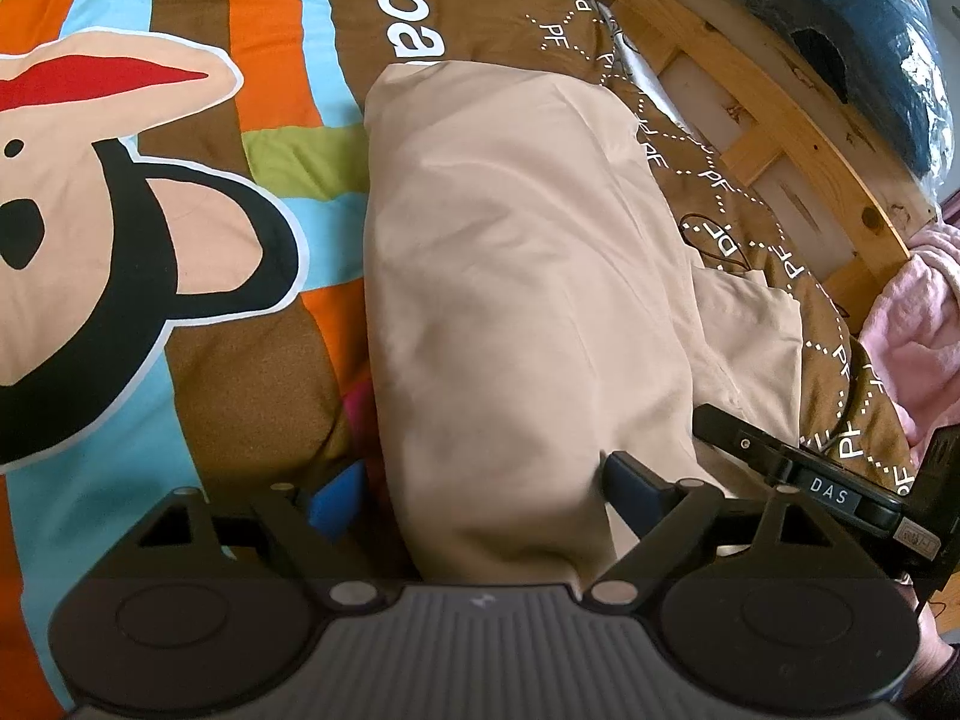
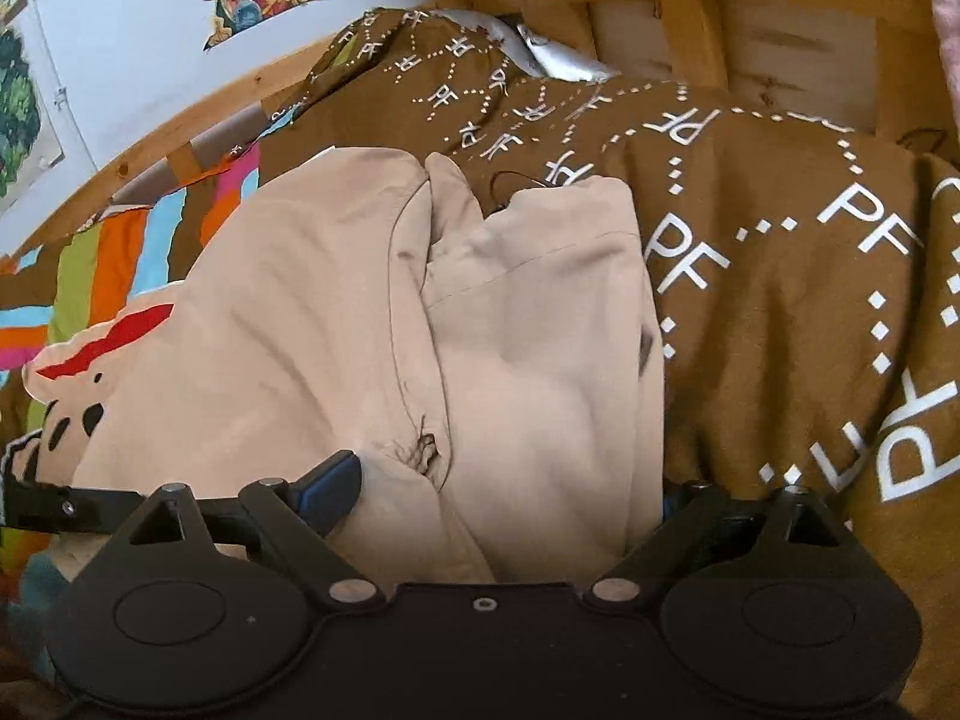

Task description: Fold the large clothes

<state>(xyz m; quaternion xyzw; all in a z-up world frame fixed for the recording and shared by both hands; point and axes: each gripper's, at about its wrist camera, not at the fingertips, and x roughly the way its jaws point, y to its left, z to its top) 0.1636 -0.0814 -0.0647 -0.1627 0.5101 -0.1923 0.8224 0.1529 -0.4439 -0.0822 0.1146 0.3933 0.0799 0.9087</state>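
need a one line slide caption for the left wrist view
Open left tongs straddle a folded beige garment on a colourful cartoon bedspread, wooden bed frame beyond.

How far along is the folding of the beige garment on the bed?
Done: the beige garment lies folded into a long narrow bundle on the patterned bedspread. In hand: nothing; left claw and right claw straddle it, open. Left: probably folding it shorter.

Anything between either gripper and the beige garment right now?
Nothing visible. The beige garment lies folded on the bedspread, and its near end sits directly between the open fingers of the left gripper and the right gripper.
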